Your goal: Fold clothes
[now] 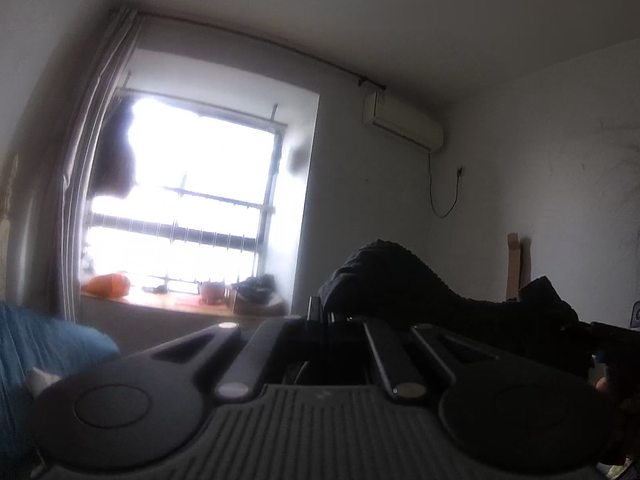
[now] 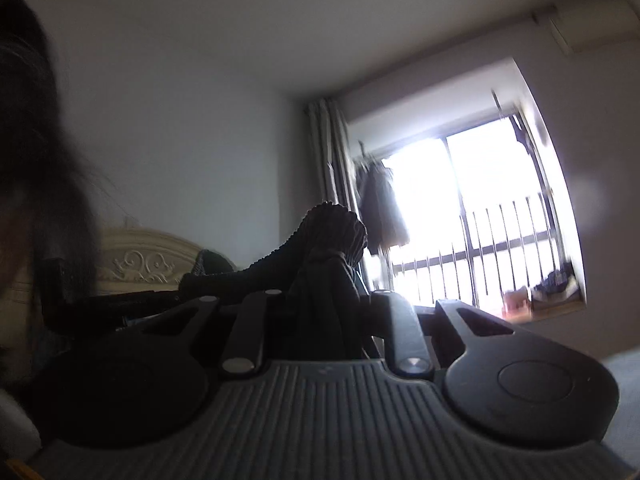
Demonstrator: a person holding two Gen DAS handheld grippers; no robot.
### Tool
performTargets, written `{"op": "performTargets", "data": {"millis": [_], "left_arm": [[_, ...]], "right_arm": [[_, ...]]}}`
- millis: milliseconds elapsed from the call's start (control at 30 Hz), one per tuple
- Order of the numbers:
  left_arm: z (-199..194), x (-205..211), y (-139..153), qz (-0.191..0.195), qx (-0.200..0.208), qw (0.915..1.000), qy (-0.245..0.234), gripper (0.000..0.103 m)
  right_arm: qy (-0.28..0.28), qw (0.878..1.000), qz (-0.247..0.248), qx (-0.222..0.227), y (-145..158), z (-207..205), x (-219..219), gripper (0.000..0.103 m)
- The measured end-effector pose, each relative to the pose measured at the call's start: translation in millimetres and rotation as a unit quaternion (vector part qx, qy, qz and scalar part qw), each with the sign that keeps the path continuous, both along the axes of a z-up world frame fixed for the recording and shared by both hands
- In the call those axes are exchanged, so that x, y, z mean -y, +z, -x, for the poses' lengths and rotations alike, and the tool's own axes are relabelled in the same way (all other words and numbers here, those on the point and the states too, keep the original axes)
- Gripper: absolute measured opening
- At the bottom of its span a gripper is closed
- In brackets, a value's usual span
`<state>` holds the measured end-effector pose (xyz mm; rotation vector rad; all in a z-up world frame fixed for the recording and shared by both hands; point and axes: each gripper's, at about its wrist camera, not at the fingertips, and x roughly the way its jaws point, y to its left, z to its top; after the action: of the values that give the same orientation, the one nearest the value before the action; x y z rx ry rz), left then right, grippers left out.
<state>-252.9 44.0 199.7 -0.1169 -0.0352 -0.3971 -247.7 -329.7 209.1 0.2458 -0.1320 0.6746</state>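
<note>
Bright window (image 1: pixel 192 200) light and pale walls fill the background, with an air conditioner (image 1: pixel 402 122) high beyond your left tool and a carved headboard (image 2: pixel 140 260) off to the left of your right tool. You have one dark ribbed garment (image 1: pixel 400 280) raised in the air between both tools. Your left tool (image 1: pixel 320 314) is pinched fully together, and a fold of the cloth appears caught at its tips, bunching up just past them. Your right tool (image 2: pixel 332 280) is closed down on a thicker wad of the same garment (image 2: pixel 328 236), which bulges above the jaws.

By my reading you are at the lift-and-spread step: the garment hangs between the two grips, its long axis running roughly level from one tool across to the other, sagging in the middle. What hangs below is hidden, so I cannot tell which end is the collar.

Next you likely need to draw the tools apart to tension the cloth, then lower it flat before folding.
</note>
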Motion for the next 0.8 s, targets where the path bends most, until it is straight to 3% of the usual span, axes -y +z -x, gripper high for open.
{"op": "performTargets", "data": {"millis": [100, 200, 300, 400, 533, 633, 800], "left_arm": [[-56.0, 4.3, -40.4, -0.005, -0.065, 0.9978, 0.006, 0.003], [-124.6, 6.0, -95.9, -0.016, -0.144, 0.9893, 0.017, 0.003], [-188.1, 1.7, -161.6, -0.03, -0.225, 0.9734, 0.032, 0.003], [-234.0, -3.4, -226.8, -0.038, -0.298, 0.9527, 0.046, 0.003], [-282.4, -15.3, -285.0, -0.043, -0.341, 0.9368, 0.065, 0.003], [-310.6, -16.9, -308.0, -0.049, -0.365, 0.9267, 0.073, 0.003], [-342.6, -21.3, -329.3, -0.06, -0.375, 0.9218, 0.076, 0.003]], "right_arm": [[-0.007, 0.997, -0.006, -0.076, -31.5, -52.4, 9.6, 0.018], [-0.015, 0.986, -0.011, -0.163, -81.1, -128.7, -2.8, 0.018], [-0.03, 0.965, -0.019, -0.26, -133.6, -199.6, 0.3, 0.018], [-0.058, 0.945, 0.014, -0.323, -191.4, -258.9, -21.0, 0.017], [-0.071, 0.922, 0.062, -0.377, -258.9, -292.1, -50.5, 0.017], [-0.086, 0.907, 0.069, -0.406, -279.3, -311.5, -47.6, 0.017], [-0.093, 0.893, 0.083, -0.432, -305.2, -335.3, -46.3, 0.016]]}}
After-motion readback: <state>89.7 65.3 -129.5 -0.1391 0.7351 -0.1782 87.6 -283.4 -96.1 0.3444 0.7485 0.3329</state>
